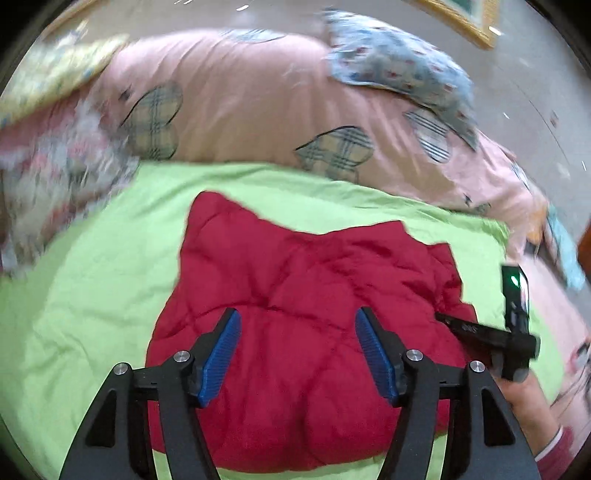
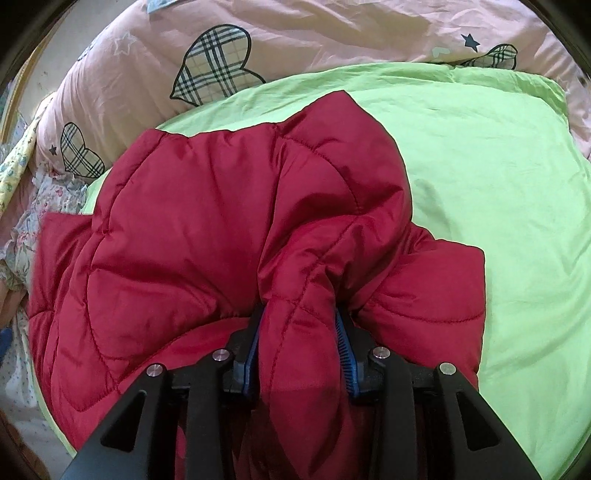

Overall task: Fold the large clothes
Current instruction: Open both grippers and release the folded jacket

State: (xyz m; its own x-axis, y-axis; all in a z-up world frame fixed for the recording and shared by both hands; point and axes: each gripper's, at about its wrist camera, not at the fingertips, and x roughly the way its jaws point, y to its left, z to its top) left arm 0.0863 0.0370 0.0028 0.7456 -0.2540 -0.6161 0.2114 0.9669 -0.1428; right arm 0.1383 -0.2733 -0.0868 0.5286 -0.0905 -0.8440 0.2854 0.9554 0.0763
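A red quilted jacket lies on a light green sheet. My left gripper is open and empty, its blue pads spread apart just above the jacket's near part. My right gripper is shut on a thick fold of the red jacket, which bulges up between the blue pads and is bunched up from the green sheet. The right gripper also shows in the left wrist view at the jacket's right edge, held by a hand.
A pink duvet with plaid hearts lies behind the green sheet, also in the right wrist view. A blue patterned pillow lies on it. Floral bedding is heaped at the left. A picture frame hangs on the wall.
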